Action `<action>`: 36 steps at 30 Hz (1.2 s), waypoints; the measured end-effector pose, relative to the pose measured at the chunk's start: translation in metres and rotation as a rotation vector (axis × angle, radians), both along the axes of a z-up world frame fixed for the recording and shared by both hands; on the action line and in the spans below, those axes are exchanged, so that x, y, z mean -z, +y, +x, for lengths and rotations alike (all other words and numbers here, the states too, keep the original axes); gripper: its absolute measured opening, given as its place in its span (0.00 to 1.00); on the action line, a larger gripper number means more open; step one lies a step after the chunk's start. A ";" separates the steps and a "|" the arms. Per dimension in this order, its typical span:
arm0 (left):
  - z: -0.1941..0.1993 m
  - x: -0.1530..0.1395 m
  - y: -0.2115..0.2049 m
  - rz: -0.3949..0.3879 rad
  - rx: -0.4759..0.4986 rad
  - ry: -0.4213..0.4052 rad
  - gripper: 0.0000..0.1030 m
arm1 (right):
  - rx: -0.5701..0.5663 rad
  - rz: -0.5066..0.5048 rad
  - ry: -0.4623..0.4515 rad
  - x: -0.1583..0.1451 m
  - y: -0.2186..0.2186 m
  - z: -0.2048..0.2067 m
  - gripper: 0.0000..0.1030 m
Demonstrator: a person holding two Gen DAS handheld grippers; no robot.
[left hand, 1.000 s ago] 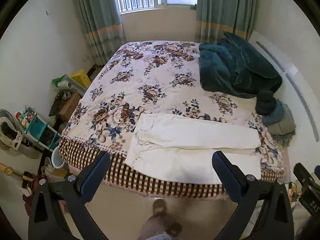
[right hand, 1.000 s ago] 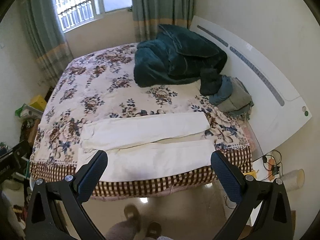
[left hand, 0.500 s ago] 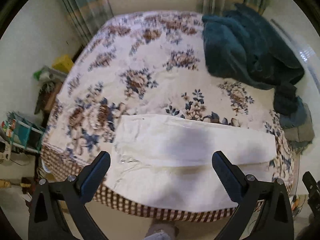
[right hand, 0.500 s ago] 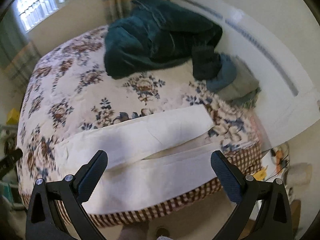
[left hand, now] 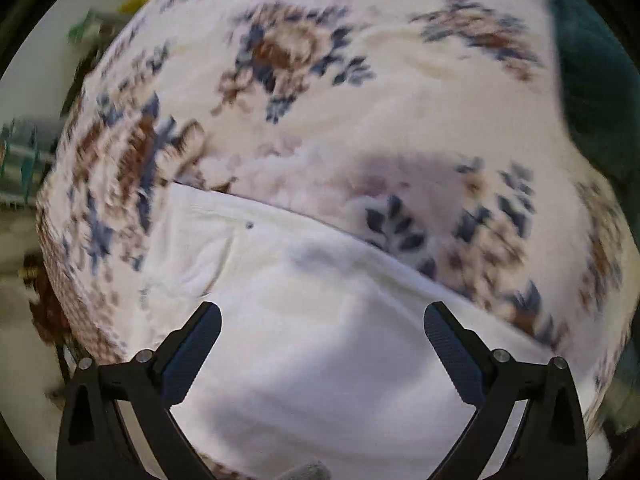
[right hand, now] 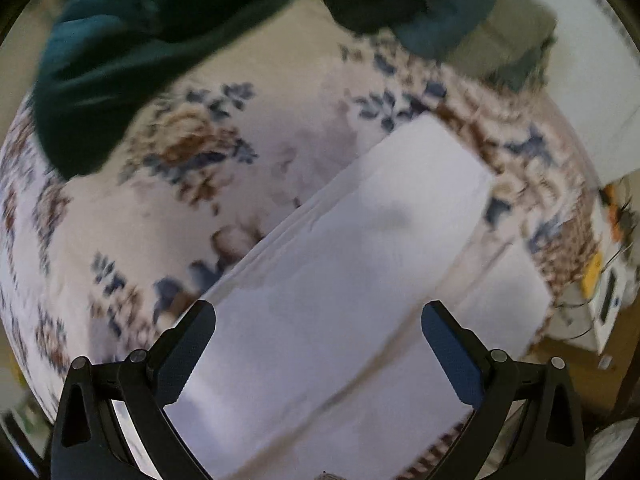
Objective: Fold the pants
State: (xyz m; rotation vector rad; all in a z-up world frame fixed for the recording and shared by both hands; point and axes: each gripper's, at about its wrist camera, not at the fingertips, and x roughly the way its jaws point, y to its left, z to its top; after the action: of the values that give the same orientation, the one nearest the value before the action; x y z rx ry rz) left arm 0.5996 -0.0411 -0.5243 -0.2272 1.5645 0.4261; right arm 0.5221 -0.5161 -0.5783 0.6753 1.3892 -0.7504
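Observation:
White pants (left hand: 304, 312) lie flat near the front edge of a flowered bed cover (left hand: 360, 92). The waist end, with a pocket seam and a small dark button, shows at the left in the left wrist view. My left gripper (left hand: 322, 334) hovers open just above that waist part, nothing between its fingers. In the right wrist view the two legs of the pants (right hand: 360, 248) run away to the upper right, one leg beside the other. My right gripper (right hand: 318, 334) is open over the leg part, holding nothing. Both views are blurred by motion.
A dark teal blanket (right hand: 132, 48) is heaped at the far side of the bed, with grey and blue clothes (right hand: 492, 36) beside it. Shelving and clutter (left hand: 20, 160) stand on the floor left of the bed. A white device with cables (right hand: 608, 296) sits at the right.
Both grippers have dropped quickly from above the foot of the bed to close over the pants. Their jaws stay open. The pants have not moved.

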 end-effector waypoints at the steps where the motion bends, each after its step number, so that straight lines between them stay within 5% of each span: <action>1: 0.008 0.014 0.006 0.001 -0.032 0.009 1.00 | 0.015 0.005 0.019 0.019 -0.008 0.003 1.00; 6: 0.032 0.079 0.028 -0.007 -0.191 0.097 1.00 | 0.085 0.042 0.108 0.099 -0.036 0.017 1.00; 11: 0.040 0.114 0.046 0.003 -0.293 0.170 1.00 | 0.130 0.064 0.178 0.143 -0.050 0.028 1.00; 17: 0.039 0.112 0.042 0.015 -0.290 0.172 1.00 | 0.146 0.083 0.225 0.171 -0.049 0.037 0.99; 20: 0.034 0.108 0.042 -0.010 -0.290 0.126 0.95 | 0.169 0.105 0.221 0.175 -0.050 0.034 0.90; 23: 0.024 0.098 0.054 -0.046 -0.302 0.049 0.63 | 0.171 0.120 0.222 0.177 -0.053 0.027 0.78; 24: 0.021 0.093 0.055 -0.054 -0.306 0.023 0.41 | 0.163 0.118 0.224 0.177 -0.051 0.026 0.74; 25: 0.017 0.086 0.059 -0.056 -0.319 0.010 0.31 | 0.152 0.117 0.230 0.178 -0.050 0.025 0.66; 29: -0.005 0.070 0.083 -0.170 -0.407 -0.074 0.05 | 0.102 0.130 0.225 0.175 -0.043 0.031 0.27; 30: -0.009 0.066 0.087 -0.192 -0.407 -0.099 0.02 | 0.090 0.130 0.216 0.170 -0.039 0.031 0.10; 36: -0.037 0.030 0.095 -0.249 -0.377 -0.210 0.01 | 0.017 0.094 0.128 0.123 -0.023 0.022 0.05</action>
State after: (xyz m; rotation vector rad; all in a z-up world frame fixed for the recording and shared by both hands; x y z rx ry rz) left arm 0.5626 0.0542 -0.5548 -0.7447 1.3657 0.4818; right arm 0.5440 -0.5396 -0.7016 0.7235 1.5452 -0.7559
